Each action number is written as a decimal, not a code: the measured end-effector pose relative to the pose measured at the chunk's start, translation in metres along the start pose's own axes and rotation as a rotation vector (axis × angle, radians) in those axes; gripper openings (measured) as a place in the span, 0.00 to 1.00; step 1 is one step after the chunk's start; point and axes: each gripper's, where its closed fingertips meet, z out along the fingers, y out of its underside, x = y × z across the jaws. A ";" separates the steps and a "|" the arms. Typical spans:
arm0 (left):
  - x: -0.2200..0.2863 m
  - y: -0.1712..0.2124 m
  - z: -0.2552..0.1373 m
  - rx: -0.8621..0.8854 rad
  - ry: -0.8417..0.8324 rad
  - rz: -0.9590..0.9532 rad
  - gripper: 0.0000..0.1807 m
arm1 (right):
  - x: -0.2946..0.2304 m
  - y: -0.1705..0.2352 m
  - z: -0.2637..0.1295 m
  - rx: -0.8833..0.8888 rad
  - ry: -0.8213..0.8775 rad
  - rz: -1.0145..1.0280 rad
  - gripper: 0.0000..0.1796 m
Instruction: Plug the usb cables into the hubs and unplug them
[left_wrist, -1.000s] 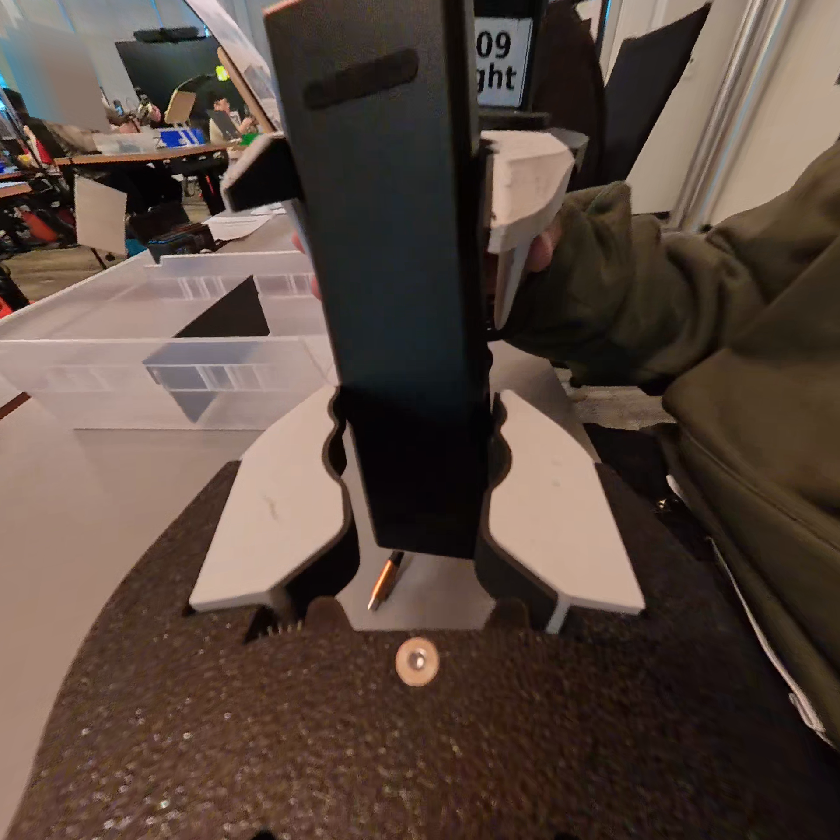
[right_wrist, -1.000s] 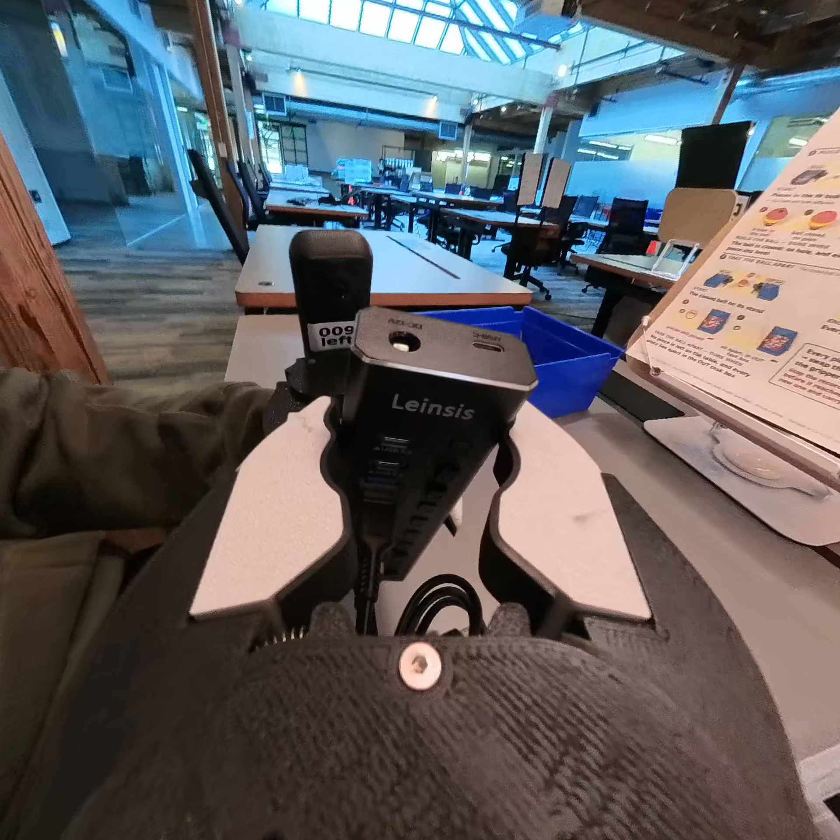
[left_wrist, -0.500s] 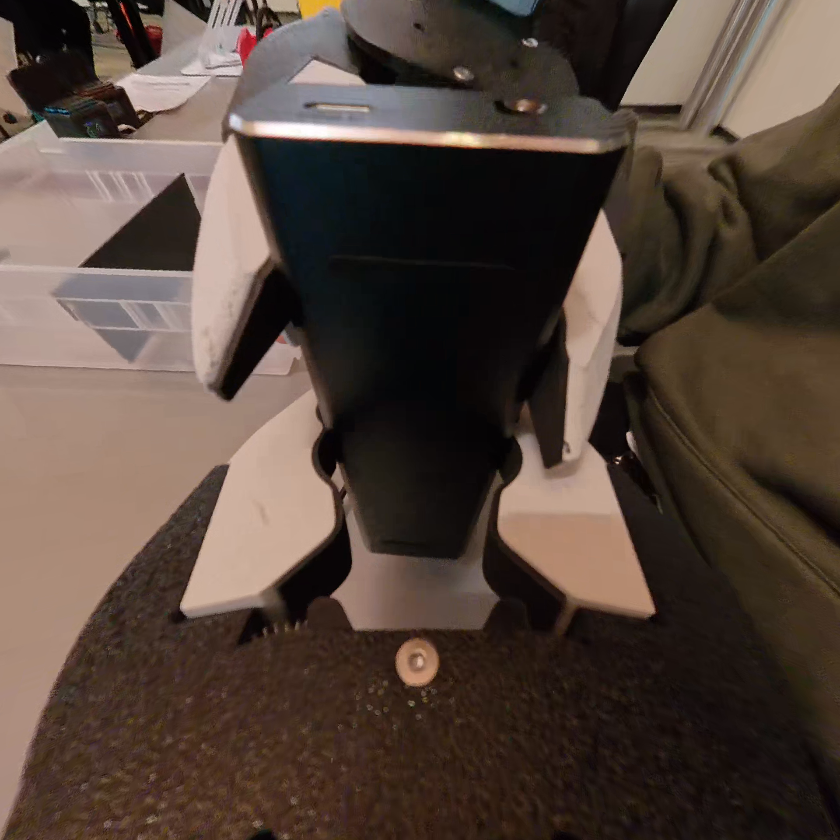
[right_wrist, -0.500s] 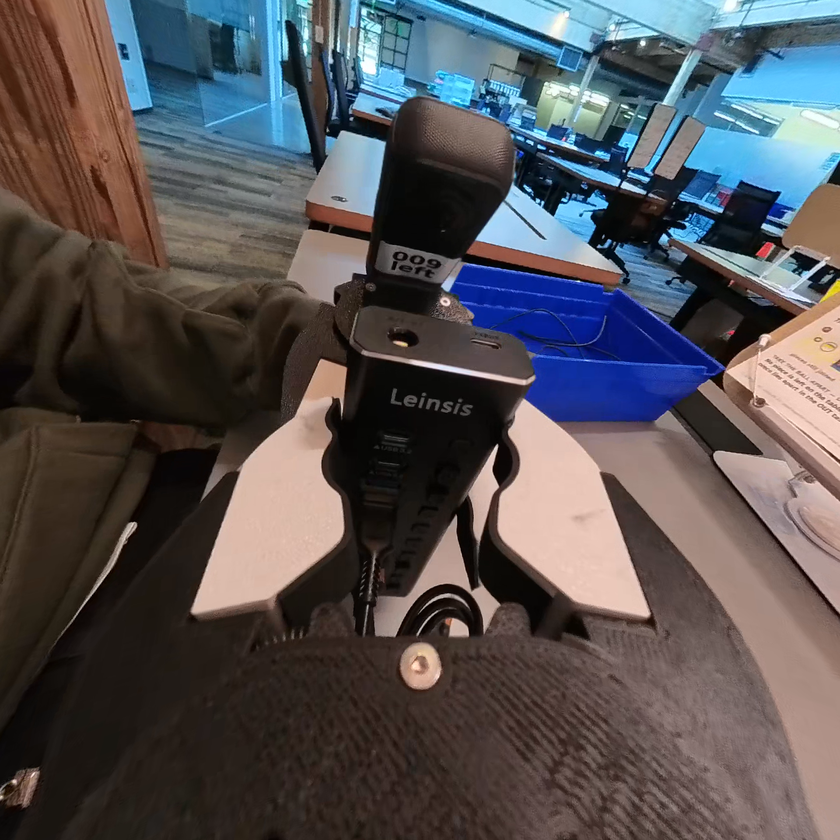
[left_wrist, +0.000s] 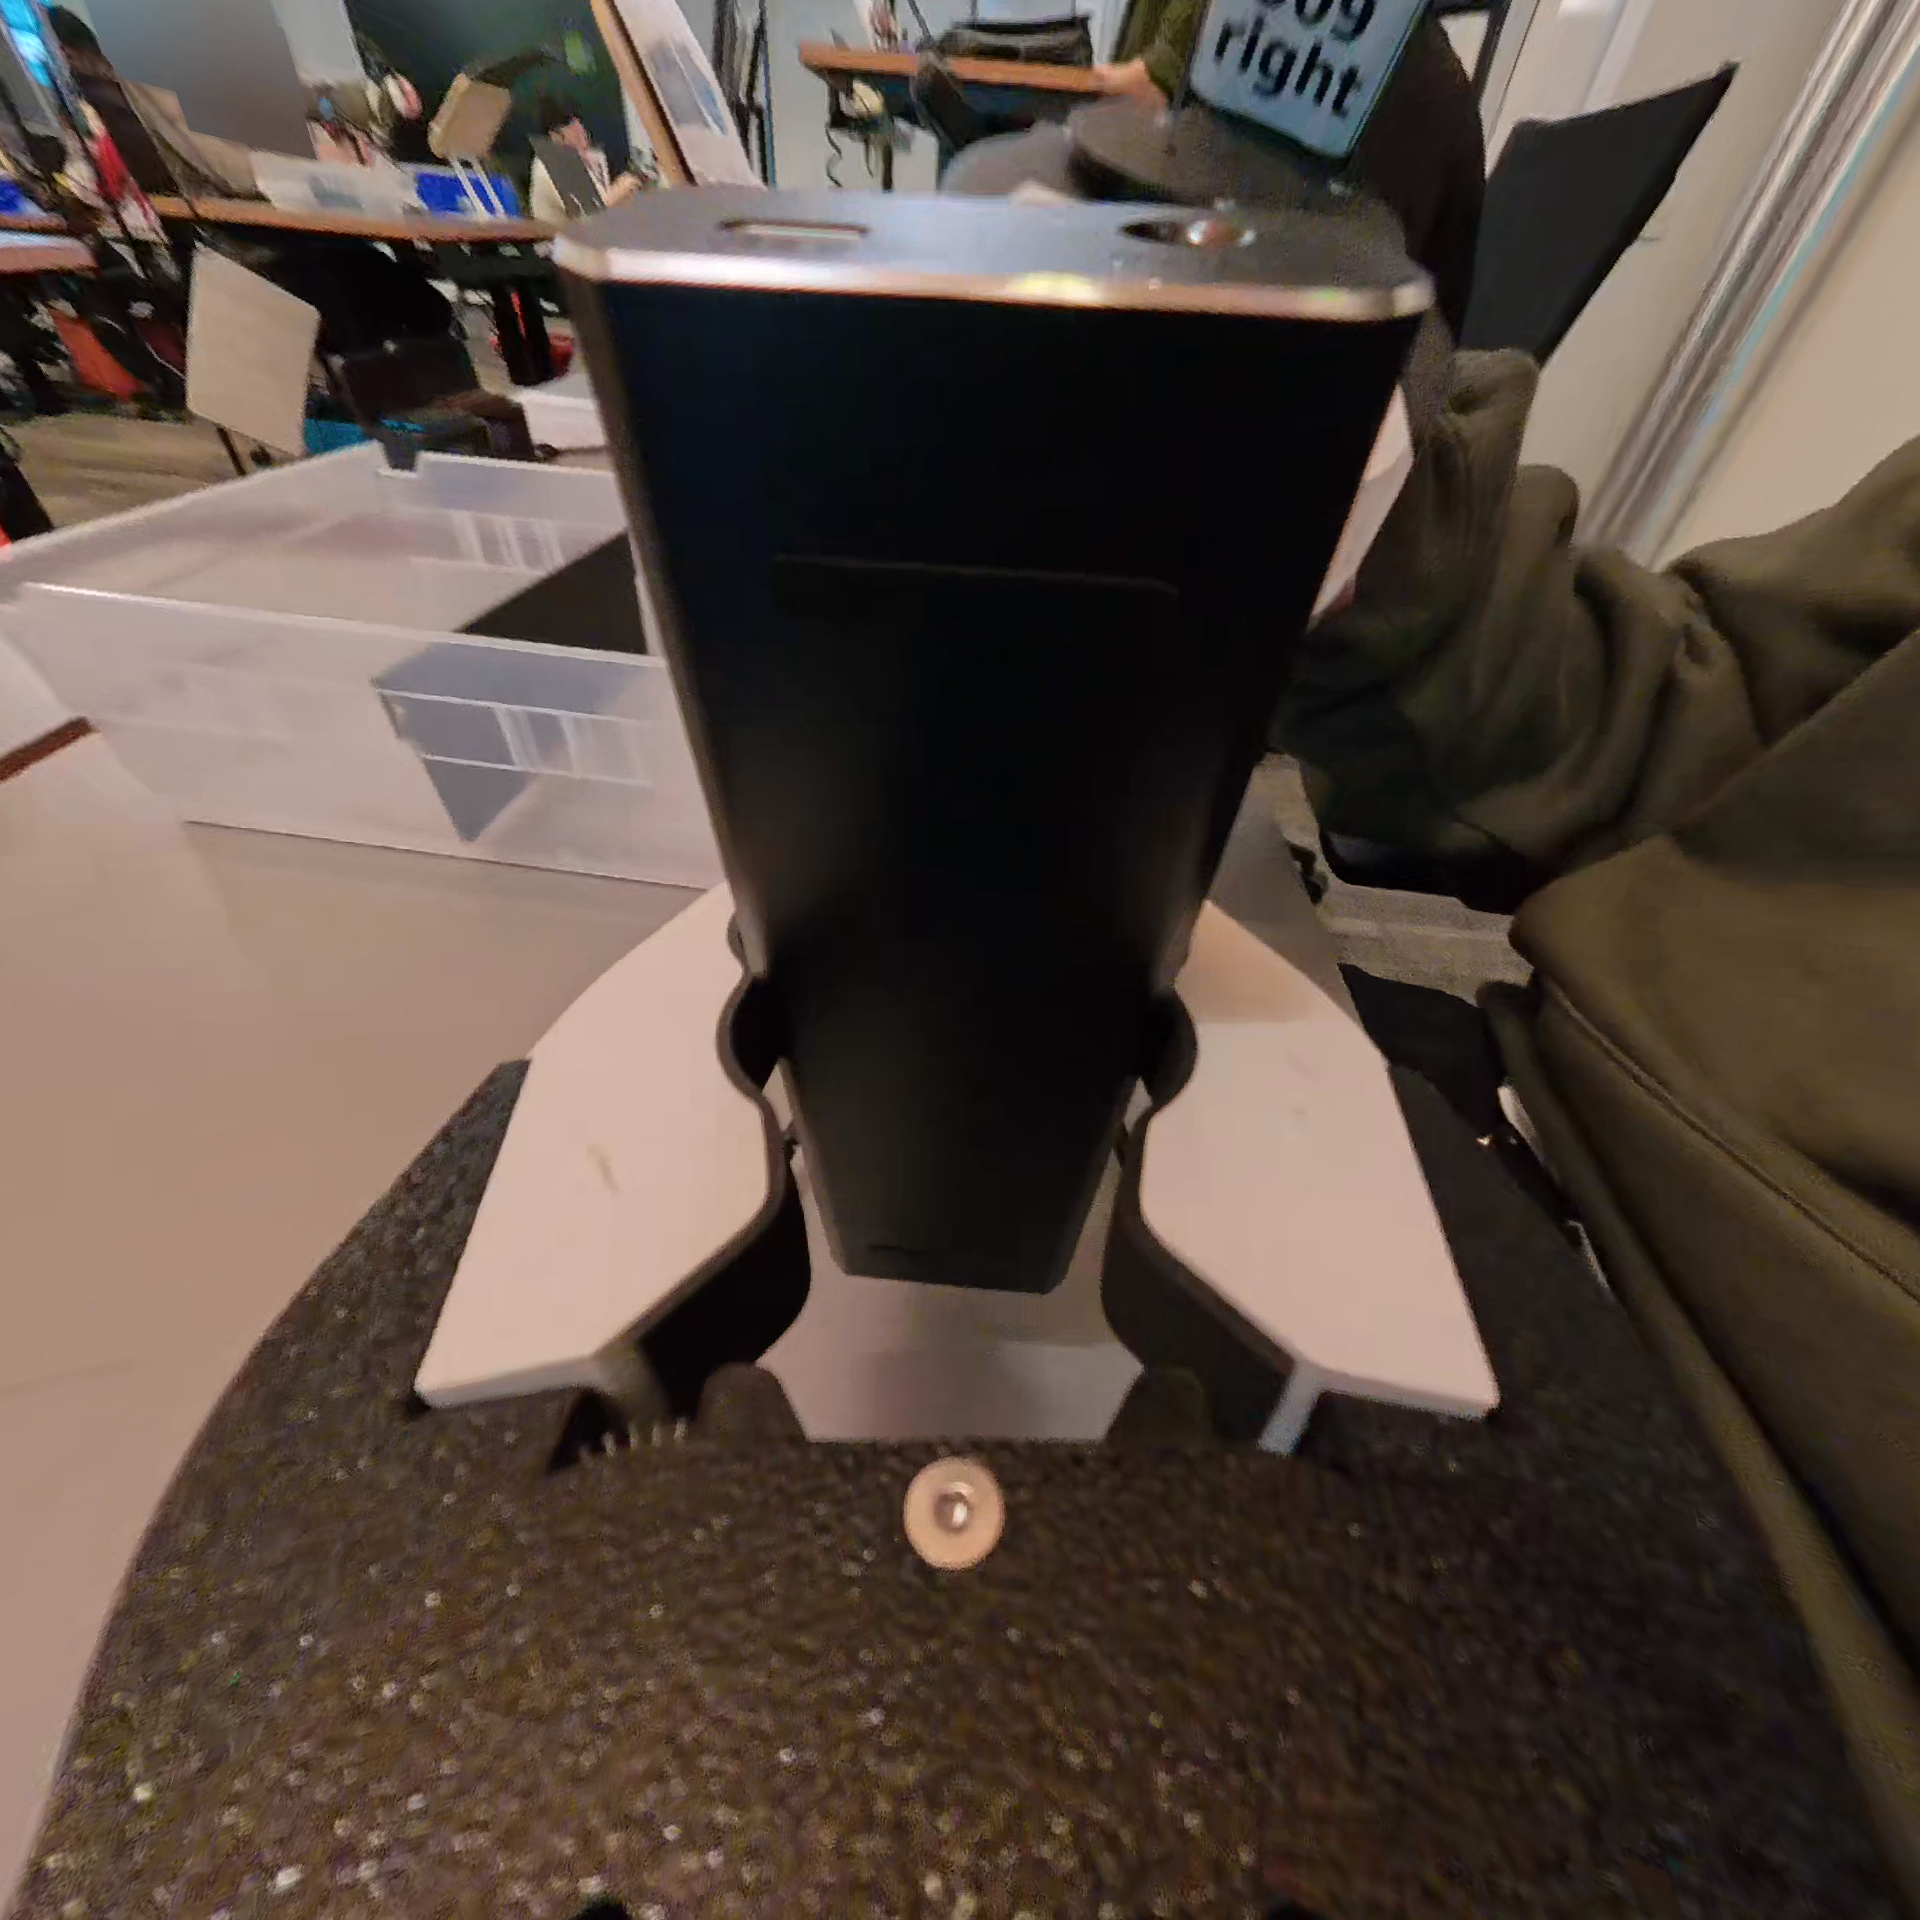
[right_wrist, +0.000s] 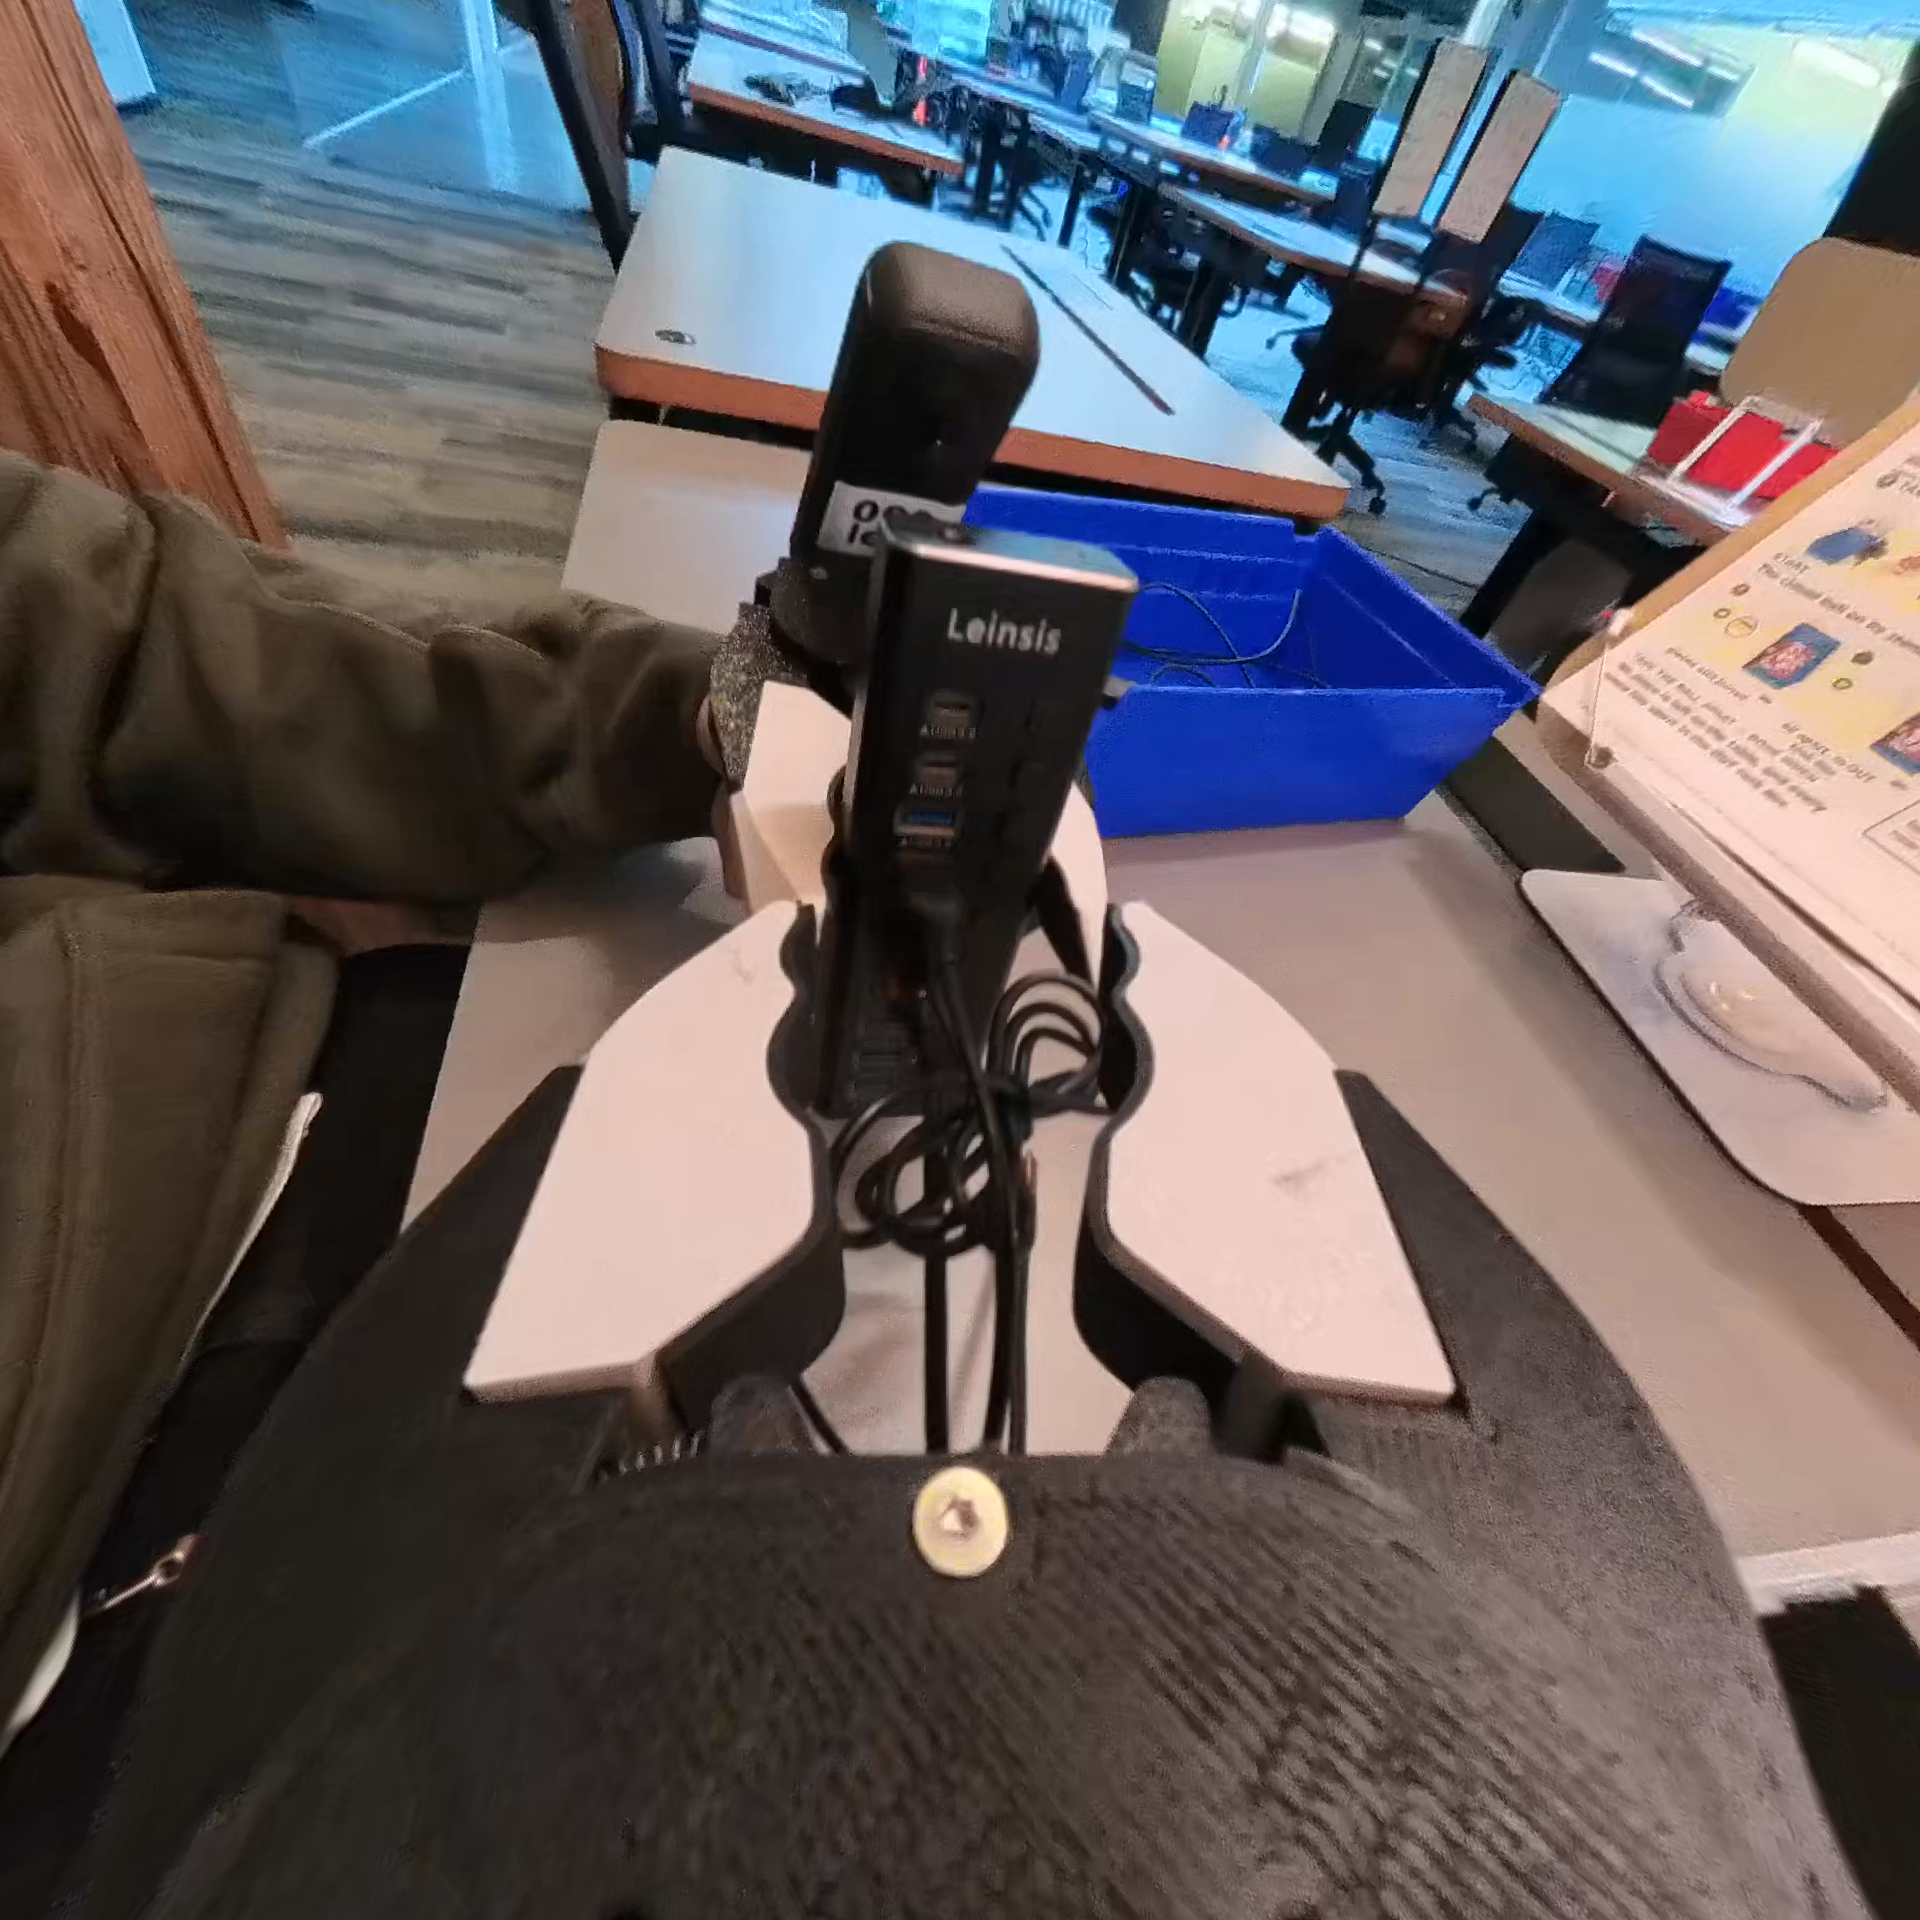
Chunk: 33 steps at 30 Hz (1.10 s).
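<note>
Just in front of the blue plastic bin (right_wrist: 1299, 717), the left gripper (left_wrist: 956, 1049) clamps the black boxy metal USB hub (right_wrist: 977, 810) low down. The right gripper (right_wrist: 956, 997) sits open around it. Looks rigid and slick; grab the floppy black cable (right_wrist: 961, 1132) at its plug.

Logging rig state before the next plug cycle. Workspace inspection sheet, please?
Surface: grey table, bare around the tools.
Job's things: black hub, upright, ports facing the right tool.
Clutter: blue bin with thin wires inside; clear bin; instruction sheet on a stand.
Grippers: left tool shut on the hub; right tool open, tips flanking the hub's lower end.
Cables: black cable appears plugged into the hub, slack looped between the right tool's fingers.
Surroundings: open office, desks; olive sleeve.
</note>
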 end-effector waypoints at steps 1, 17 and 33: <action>-0.002 -0.002 -0.004 0.009 -0.015 0.013 0.39 | 0.002 0.000 0.001 0.020 0.012 0.006 0.28; 0.002 0.004 -0.007 -0.098 -0.045 0.158 0.38 | -0.016 0.014 0.037 -0.005 -0.078 0.028 0.07; 0.006 0.009 -0.002 -0.080 -0.023 0.185 0.38 | -0.022 0.023 0.038 -0.053 -0.137 0.084 0.08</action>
